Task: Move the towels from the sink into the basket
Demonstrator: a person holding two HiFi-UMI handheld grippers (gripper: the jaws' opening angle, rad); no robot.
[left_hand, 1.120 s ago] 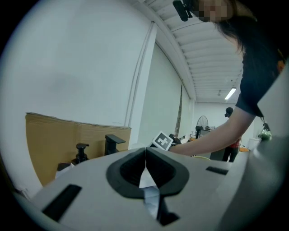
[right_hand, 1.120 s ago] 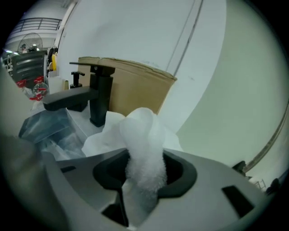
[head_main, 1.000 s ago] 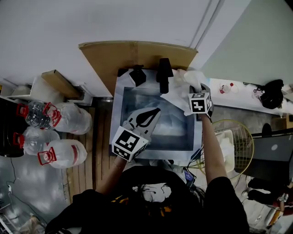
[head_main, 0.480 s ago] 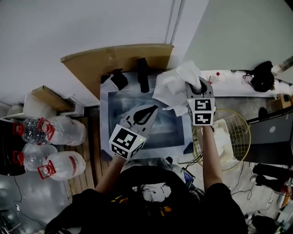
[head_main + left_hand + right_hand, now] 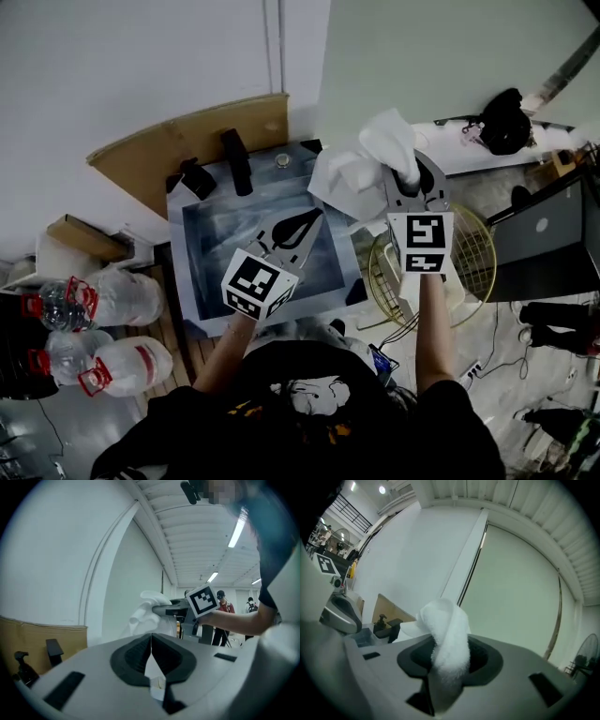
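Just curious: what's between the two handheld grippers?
Head view: the sink's right rim and a fold of the towel the right gripper holds lie between it and the left gripper.

White towel (image 5: 377, 157), yellow wire basket (image 5: 481, 246), blue-grey sink (image 5: 210, 236).

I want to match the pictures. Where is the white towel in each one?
Head view: towel upper right of the middle, held by the right tool.
Left gripper view: towel in the middle, beyond the shut left tool.
Right gripper view: towel in the centre, pinched between the jaws.
Shared landmark: the brown board, in all three.
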